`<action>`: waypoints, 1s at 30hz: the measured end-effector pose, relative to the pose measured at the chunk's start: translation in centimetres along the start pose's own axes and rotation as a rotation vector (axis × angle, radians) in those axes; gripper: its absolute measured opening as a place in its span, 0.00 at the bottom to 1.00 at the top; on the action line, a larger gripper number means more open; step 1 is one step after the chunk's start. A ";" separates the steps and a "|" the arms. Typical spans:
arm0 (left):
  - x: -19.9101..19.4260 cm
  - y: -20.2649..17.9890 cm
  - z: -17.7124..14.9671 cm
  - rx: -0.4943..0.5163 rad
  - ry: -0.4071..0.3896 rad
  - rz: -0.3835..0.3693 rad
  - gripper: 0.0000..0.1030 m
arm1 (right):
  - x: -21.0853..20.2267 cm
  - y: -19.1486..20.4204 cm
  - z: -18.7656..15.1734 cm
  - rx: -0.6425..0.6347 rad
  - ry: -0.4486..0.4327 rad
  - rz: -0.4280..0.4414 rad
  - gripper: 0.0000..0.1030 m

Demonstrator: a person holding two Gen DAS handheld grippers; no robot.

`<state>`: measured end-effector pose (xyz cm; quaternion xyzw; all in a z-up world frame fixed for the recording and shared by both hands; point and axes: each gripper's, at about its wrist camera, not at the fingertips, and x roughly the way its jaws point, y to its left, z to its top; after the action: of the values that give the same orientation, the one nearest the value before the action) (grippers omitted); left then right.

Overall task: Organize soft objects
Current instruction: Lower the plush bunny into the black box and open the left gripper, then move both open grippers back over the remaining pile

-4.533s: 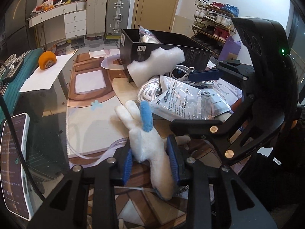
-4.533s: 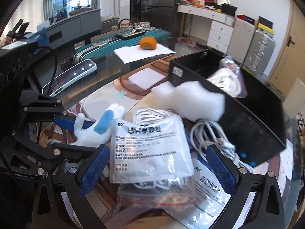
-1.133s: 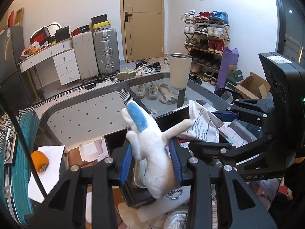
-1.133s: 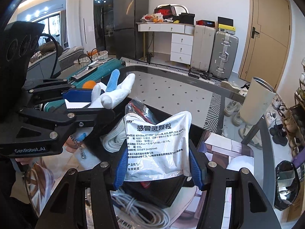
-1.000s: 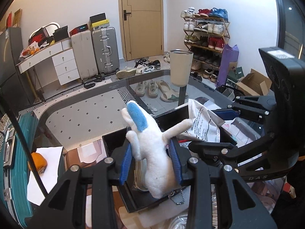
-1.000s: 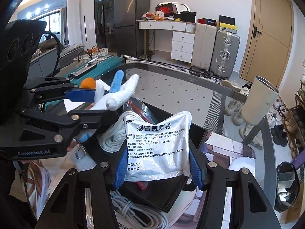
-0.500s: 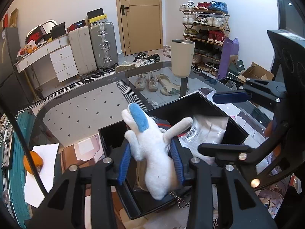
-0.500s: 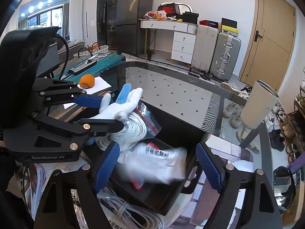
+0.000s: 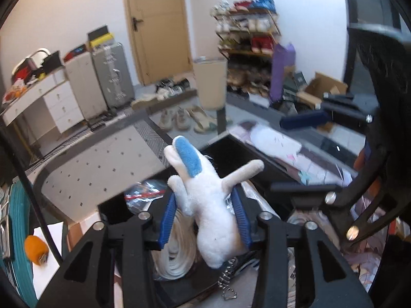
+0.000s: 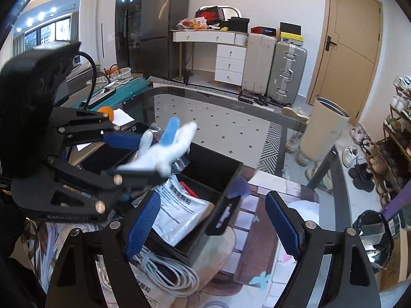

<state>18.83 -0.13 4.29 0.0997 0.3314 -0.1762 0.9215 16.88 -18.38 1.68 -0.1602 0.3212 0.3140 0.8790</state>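
A white plush rabbit (image 9: 208,200) with a blue ear stands between the blue pads of my left gripper (image 9: 204,205), above the open black box (image 9: 226,146). The jaws are opening, but the pads still touch the rabbit's sides. From the right wrist view the rabbit (image 10: 164,151) is blurred in my left gripper (image 10: 143,154). My right gripper (image 10: 212,205) is open and holds nothing; it straddles the near right corner of the box (image 10: 210,161). A white medicine packet (image 10: 179,213) lies inside the box beside a coil of white cable (image 9: 177,251).
More white cable (image 10: 167,274) and plastic bags lie on the glass table in front of the box. A white soft piece (image 9: 272,138) rests right of the box. An orange (image 9: 36,250) sits on paper at the left, by a teal suitcase (image 9: 15,231).
My right gripper opened, and the medicine packet dropped into the box. The left gripper carried the rabbit over the box, and its jaws now stand slightly wider.
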 end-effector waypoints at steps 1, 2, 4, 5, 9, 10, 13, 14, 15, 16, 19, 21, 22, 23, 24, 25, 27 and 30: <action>0.2 -0.1 0.1 0.007 0.013 -0.005 0.57 | 0.0 -0.1 -0.1 0.003 0.001 -0.002 0.83; 0.6 -0.3 0.1 0.021 0.041 -0.012 0.62 | -0.1 -0.1 -0.2 0.005 0.001 -0.003 0.83; 0.9 -0.4 -0.1 0.027 0.069 0.019 0.68 | -0.3 -0.1 -0.5 0.012 0.002 -0.002 0.83; 0.7 -0.3 -0.3 0.017 0.076 0.038 0.77 | -0.4 0.0 -0.6 0.015 0.001 0.000 0.83; -0.6 0.8 -1.3 -0.037 0.081 0.087 0.88 | -0.6 0.0 -0.9 0.026 -0.002 0.005 0.83; -0.9 1.0 -1.4 -0.044 0.084 0.101 0.88 | -0.7 0.1 -1.0 0.029 -0.004 0.008 0.83; -1.4 2.0 -2.0 -0.080 0.100 0.155 0.89 | -1.0 0.3 -1.1 0.038 -0.007 0.010 0.83; -1.5 2.2 -2.1 -0.093 0.101 0.165 0.90 | -1.1 0.4 -1.0 0.038 -0.007 0.011 0.83; -1.8 2.4 -2.3 -0.106 0.101 0.168 0.92 | -1.2 0.5 -1.0 0.039 -0.007 0.012 0.83; -1.9 2.6 -2.5 -0.118 0.095 0.167 0.96 | -1.3 0.6 -1.0 0.041 -0.007 0.014 0.84; -3.0 2.5 -3.1 -0.153 0.073 0.153 0.99 | -1.6 0.9 -1.5 0.050 -0.007 0.021 0.88; -3.9 2.1 -3.5 -0.158 0.053 0.153 1.00 | -1.8 1.0 -2.0 0.056 -0.003 0.028 0.89; -4.2 2.0 -3.6 -0.160 0.050 0.154 1.00 | -1.9 1.2 -2.2 0.058 0.001 0.031 0.90; -4.5 1.7 -3.7 -0.163 0.047 0.156 1.00 | -1.9 1.4 -2.5 0.059 0.004 0.029 0.94; -4.9 1.4 -4.0 -0.171 0.041 0.158 1.00 | -2.1 1.5 -2.7 0.061 0.004 0.028 0.95; -5.2 1.4 -4.2 -0.178 0.039 0.158 1.00 | -2.2 1.7 -2.9 0.063 0.004 0.031 0.95; -5.9 1.2 -4.9 -0.201 0.036 0.160 1.00 | -2.4 1.9 -3.3 0.067 0.010 0.038 0.99; -6.7 1.1 -5.8 -0.240 0.034 0.158 1.00 | -2.7 2.3 -4.2 0.075 0.020 0.038 0.99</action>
<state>11.12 4.38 4.23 0.0174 0.3567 -0.0603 0.9321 11.78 -19.88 0.17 -0.1241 0.3444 0.3168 0.8750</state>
